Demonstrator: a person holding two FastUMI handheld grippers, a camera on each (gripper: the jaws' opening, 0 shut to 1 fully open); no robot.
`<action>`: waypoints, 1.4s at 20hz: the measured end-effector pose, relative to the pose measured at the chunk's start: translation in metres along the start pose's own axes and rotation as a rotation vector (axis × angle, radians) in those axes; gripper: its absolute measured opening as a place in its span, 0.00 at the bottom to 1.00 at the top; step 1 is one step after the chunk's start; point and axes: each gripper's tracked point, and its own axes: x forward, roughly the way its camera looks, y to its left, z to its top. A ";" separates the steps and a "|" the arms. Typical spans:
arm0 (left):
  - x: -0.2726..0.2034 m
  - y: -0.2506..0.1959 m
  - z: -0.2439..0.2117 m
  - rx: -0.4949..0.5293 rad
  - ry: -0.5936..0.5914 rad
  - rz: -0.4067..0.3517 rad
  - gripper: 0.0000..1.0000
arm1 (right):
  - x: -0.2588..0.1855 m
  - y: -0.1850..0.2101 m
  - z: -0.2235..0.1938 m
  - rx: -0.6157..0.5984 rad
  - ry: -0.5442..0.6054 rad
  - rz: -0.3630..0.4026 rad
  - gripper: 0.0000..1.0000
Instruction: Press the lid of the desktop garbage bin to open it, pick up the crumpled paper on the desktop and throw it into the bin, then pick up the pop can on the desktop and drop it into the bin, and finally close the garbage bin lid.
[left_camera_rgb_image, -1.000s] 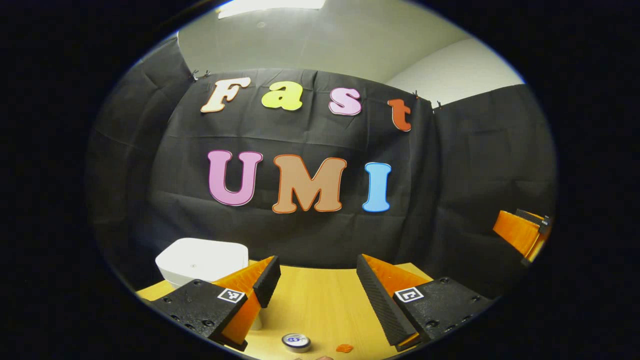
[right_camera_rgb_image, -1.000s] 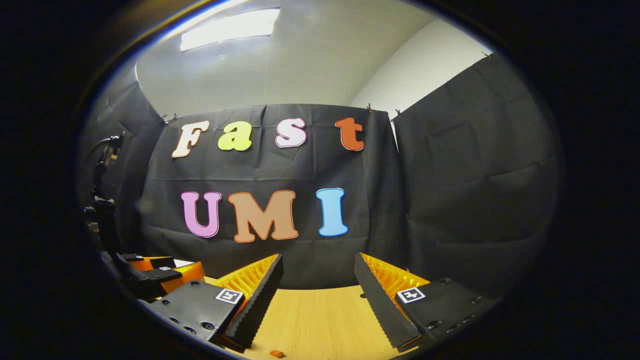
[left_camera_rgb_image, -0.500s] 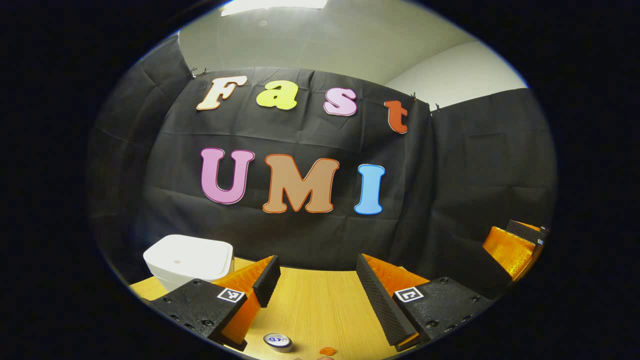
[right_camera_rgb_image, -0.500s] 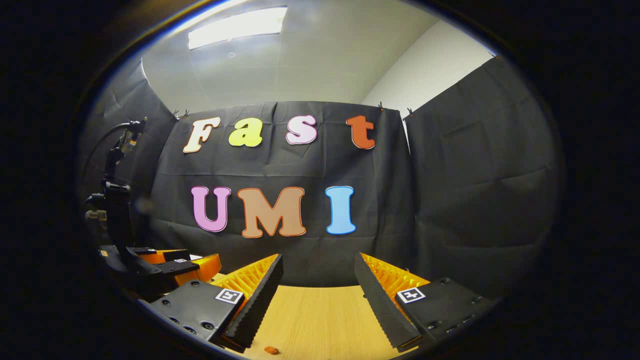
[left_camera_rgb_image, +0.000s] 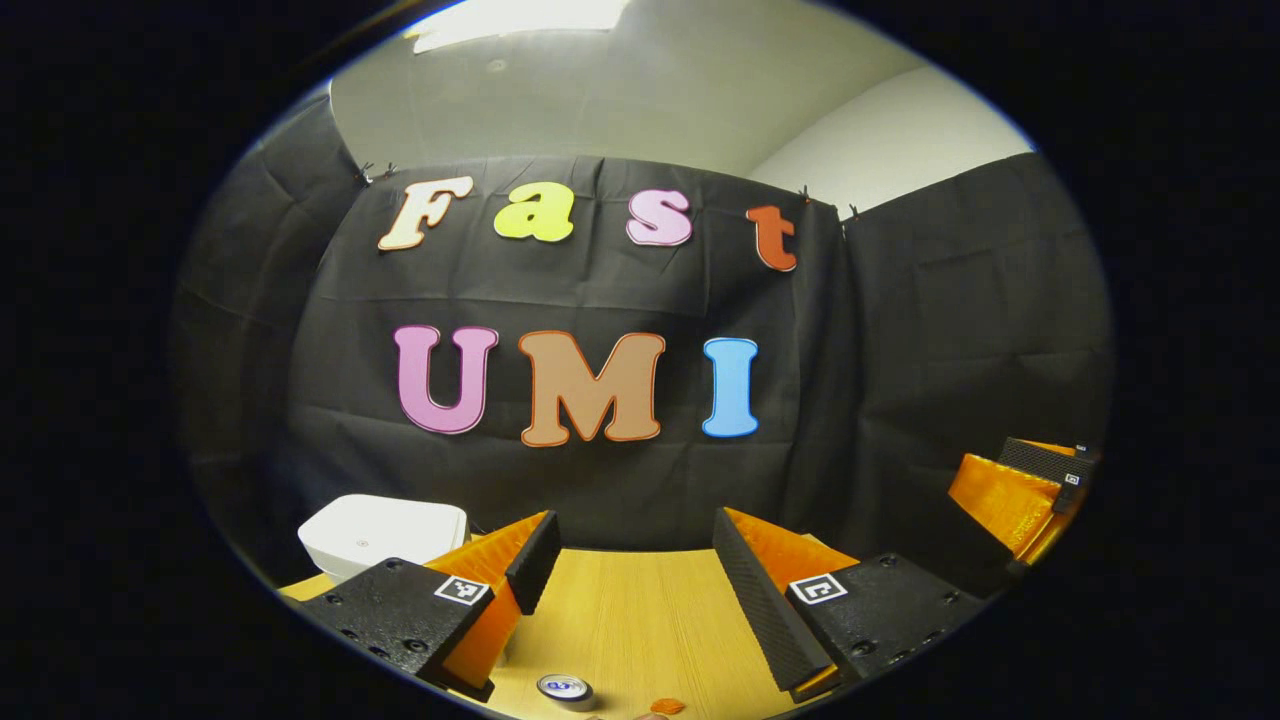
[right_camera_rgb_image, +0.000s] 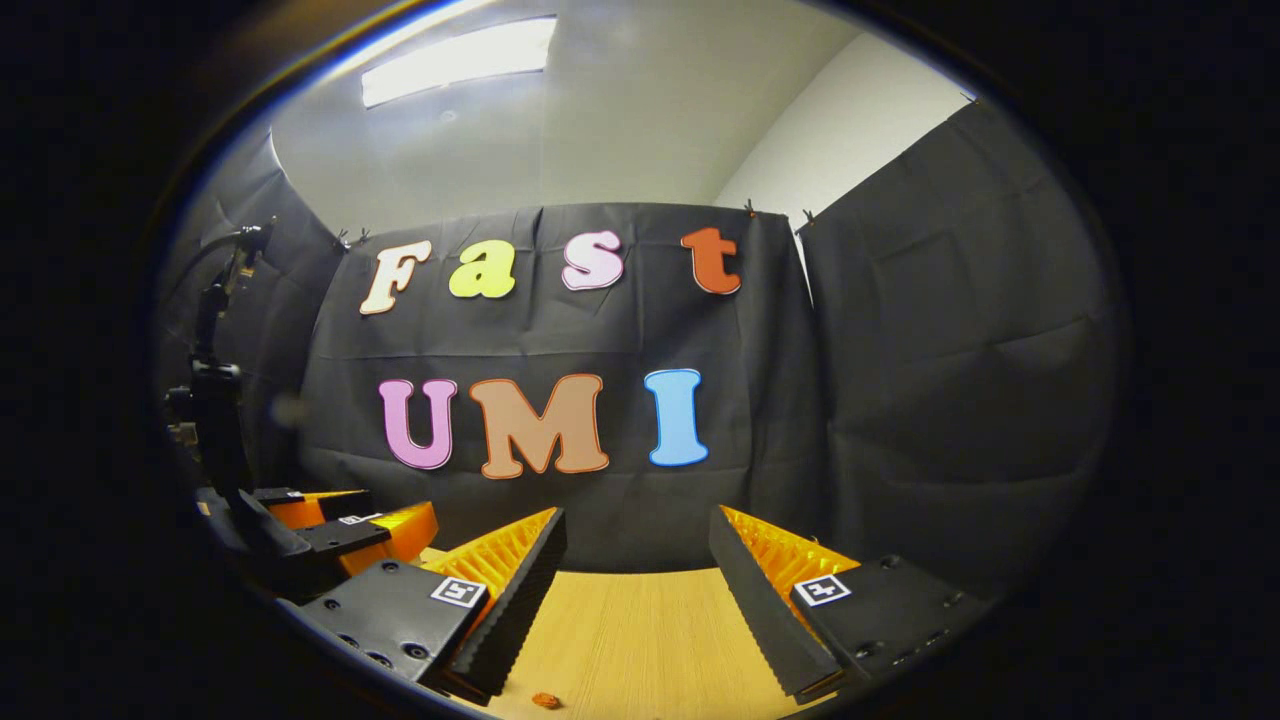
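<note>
A white garbage bin (left_camera_rgb_image: 385, 535) with its lid down stands at the far left of the wooden table (left_camera_rgb_image: 620, 610), partly behind my left finger. My left gripper (left_camera_rgb_image: 628, 540) is open and holds nothing, raised above the table. A pop can (left_camera_rgb_image: 565, 689) stands just below it, seen from its silver top. My right gripper (right_camera_rgb_image: 637, 540) is open too, with bare table between its fingers. The right gripper's fingertips (left_camera_rgb_image: 1020, 490) show at the right edge of the left gripper view. The left gripper (right_camera_rgb_image: 340, 525) shows at the lower left of the right gripper view.
A small orange scrap (left_camera_rgb_image: 667, 706) lies on the table near the can, and an orange scrap (right_camera_rgb_image: 544, 701) shows low in the right gripper view. Black cloth walls close the table at the back and on both sides.
The left gripper view has shifted slightly: the bin and can sit lower and farther left than a second ago. Both grippers stay open; the right view barely moved.
</note>
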 end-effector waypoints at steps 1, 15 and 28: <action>-0.002 0.002 0.002 -0.008 -0.009 0.001 0.93 | 0.000 0.000 0.003 0.006 -0.012 0.000 0.95; -0.017 0.028 0.020 0.015 -0.085 0.076 0.92 | 0.016 0.014 -0.002 0.045 -0.029 0.048 0.96; -0.003 0.028 0.004 0.003 -0.044 0.059 0.87 | 0.031 0.018 -0.017 0.028 0.010 0.059 0.96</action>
